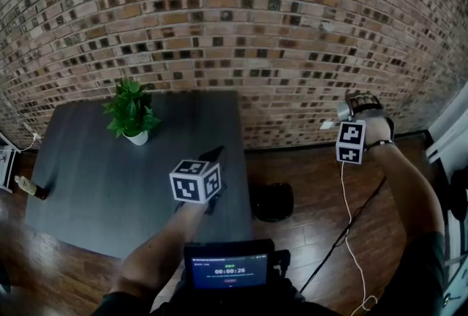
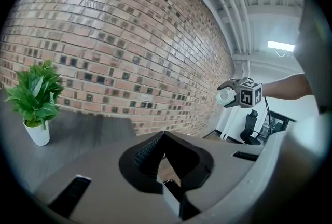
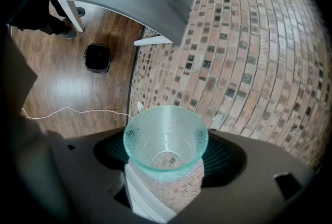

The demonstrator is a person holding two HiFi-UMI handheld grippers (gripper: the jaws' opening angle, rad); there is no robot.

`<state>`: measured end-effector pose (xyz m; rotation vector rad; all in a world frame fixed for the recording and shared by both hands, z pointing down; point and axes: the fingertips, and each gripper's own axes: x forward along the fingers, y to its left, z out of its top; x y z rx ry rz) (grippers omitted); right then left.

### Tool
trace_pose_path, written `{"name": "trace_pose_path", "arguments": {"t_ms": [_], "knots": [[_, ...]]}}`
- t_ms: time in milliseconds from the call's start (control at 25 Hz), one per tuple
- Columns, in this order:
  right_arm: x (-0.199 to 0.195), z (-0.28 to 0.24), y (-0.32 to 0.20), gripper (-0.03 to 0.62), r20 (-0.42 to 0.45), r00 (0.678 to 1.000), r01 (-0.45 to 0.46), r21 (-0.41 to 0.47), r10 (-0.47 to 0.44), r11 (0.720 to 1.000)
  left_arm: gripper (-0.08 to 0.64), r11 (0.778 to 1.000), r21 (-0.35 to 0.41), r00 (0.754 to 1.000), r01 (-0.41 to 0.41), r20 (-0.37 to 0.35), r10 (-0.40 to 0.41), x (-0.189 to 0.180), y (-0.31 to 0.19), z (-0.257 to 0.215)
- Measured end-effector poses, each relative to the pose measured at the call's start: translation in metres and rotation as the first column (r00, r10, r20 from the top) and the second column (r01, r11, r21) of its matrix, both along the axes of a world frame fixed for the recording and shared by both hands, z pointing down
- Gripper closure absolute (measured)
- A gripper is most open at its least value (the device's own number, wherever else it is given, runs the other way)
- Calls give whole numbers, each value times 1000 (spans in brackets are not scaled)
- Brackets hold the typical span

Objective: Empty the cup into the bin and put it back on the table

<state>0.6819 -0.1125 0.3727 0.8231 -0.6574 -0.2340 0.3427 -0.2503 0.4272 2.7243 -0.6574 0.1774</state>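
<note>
Clear dimpled cup, nothing visible inside, sits clamped between the right gripper's jaws; far below it stands the black bin; the left gripper's empty tips meet above the table

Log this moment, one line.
right gripper: shut on cup, raised | cup: empty | left gripper: shut, over table | bin: on floor
</note>
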Motion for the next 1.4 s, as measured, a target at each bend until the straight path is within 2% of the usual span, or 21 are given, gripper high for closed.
{"name": "trace_pose_path", "arguments": {"t_ms": [160, 320, 560, 760, 920, 1080, 1200, 1400], "knots": [[-5, 3, 1, 197, 61, 998, -22, 37, 20, 999, 569, 1000, 5, 1000, 6, 10, -6, -2, 0, 1], [-10, 4, 0, 198, 198, 977, -108, 146, 78, 983, 569, 1000, 6, 1000, 14, 13, -14, -6, -1, 4], [-14, 11, 4, 196, 412, 903, -238, 243, 122, 940, 569, 1000, 5, 999, 21, 27, -21, -11, 1, 5], [-19, 13, 5, 196, 518, 846, -307, 280, 126, 910, 569, 1000, -9, 1000, 20, 17, -20, -14, 7, 6], [-24, 20, 9, 196, 562, 818, -330, 282, 123, 901, 569, 1000, -11, 1000, 7, 26, -7, -14, 11, 9], [-27, 31, 10, 196, 652, 750, -380, 288, 111, 879, 569, 1000, -8, 1000, 3, 24, -3, -15, 13, 9], [-29, 41, 11, 196, 721, 686, -420, 280, 100, 863, 569, 1000, -12, 1000, -6, 19, 7, -17, 16, 7], [-28, 46, 14, 196, 804, 591, -497, 295, 69, 816, 569, 1000, -12, 1000, 2, 20, -2, -24, 15, 9]]}}
